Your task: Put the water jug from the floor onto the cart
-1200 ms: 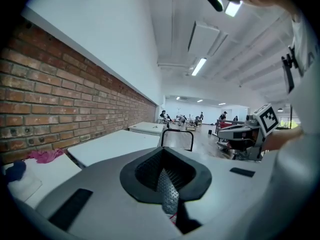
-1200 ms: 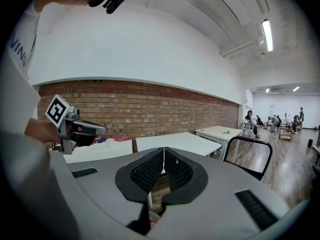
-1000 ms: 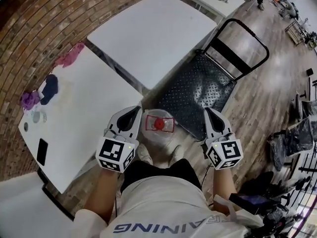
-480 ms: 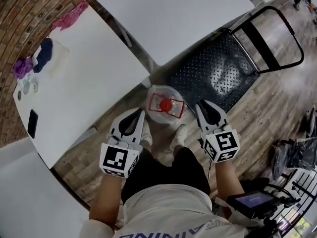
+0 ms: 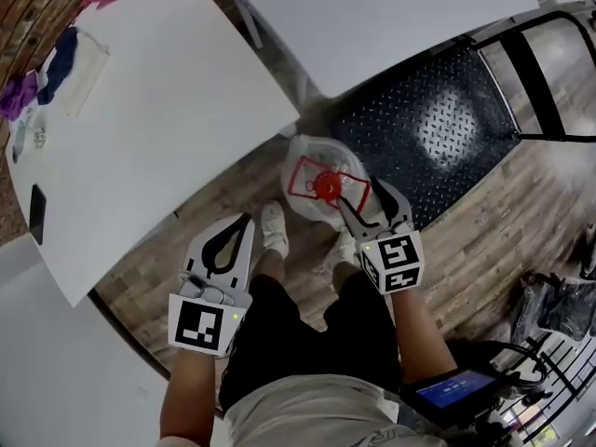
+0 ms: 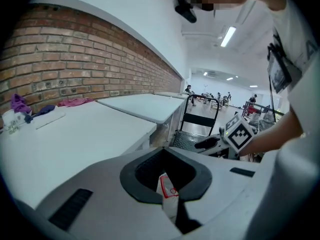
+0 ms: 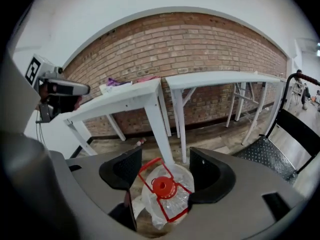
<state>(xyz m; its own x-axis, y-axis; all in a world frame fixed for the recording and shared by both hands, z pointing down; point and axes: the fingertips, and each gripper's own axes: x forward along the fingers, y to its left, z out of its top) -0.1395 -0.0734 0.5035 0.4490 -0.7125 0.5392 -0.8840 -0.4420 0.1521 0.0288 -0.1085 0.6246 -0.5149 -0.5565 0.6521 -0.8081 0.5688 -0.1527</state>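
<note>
The table (image 5: 158,128) overhung the left side. The cart (image 5: 438,128) stood just beyond the water jug (image 5: 307,161), which was still on the floor. Both grippers had been lowered. The right gripper (image 5: 365,201) had just been spread and aimed at the jug, so a grasp was judged imminent. The left gripper (image 5: 240,226) was pressed together, empty.

A red brick wall (image 7: 200,39) stands behind two white tables (image 5: 168,110). The floor (image 5: 494,240) is brown wood. Long lights (image 6: 228,35) shine overhead.
</note>
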